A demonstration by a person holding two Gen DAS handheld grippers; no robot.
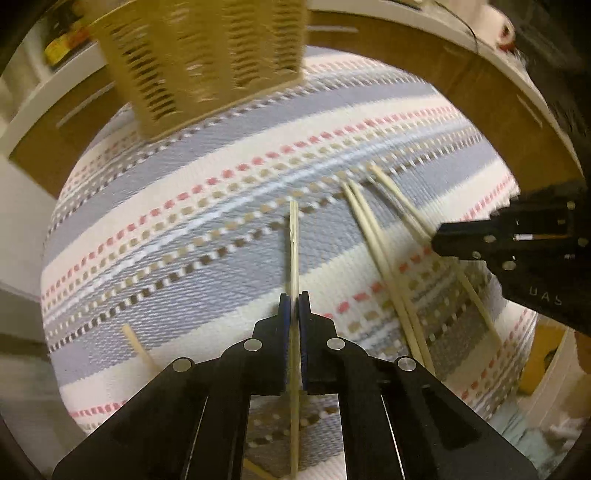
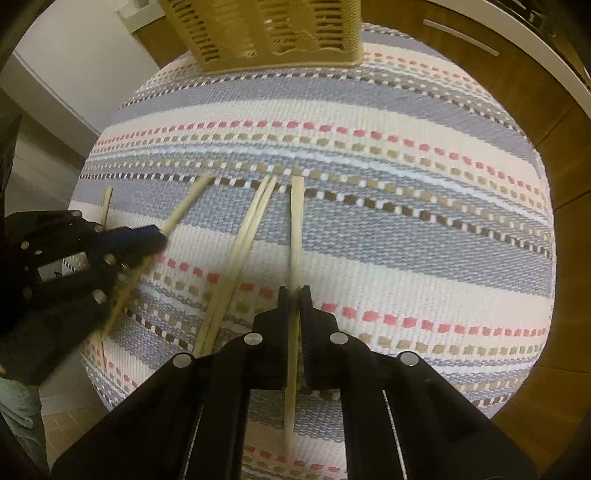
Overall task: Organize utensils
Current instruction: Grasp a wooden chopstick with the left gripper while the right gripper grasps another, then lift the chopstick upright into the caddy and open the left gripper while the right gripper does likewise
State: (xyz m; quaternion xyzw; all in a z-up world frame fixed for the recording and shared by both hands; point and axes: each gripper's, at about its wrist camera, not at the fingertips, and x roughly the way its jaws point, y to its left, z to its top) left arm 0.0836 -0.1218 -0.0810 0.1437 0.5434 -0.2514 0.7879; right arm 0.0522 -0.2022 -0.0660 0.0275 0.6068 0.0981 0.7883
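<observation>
Pinching one chopstick (image 1: 294, 240) each, left gripper (image 1: 294, 306) and right gripper (image 2: 294, 299) flank a loose pair (image 2: 243, 243) lying before the woven basket (image 2: 273, 33) on the striped mat (image 2: 406, 229).

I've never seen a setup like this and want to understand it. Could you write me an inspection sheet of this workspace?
Surface: striped woven mat in grey, cream and pink.
Job's things: pale wooden chopsticks; one held left, one held right, a loose pair lying between them; tan slotted plastic basket at the mat's far edge.
Clutter: nothing seen on the mat.
Grippers: left gripper and right gripper, each shut on a chopstick.
Cables: thin dark cable on the white ledge.
Surroundings: brown wooden cabinet fronts.
</observation>
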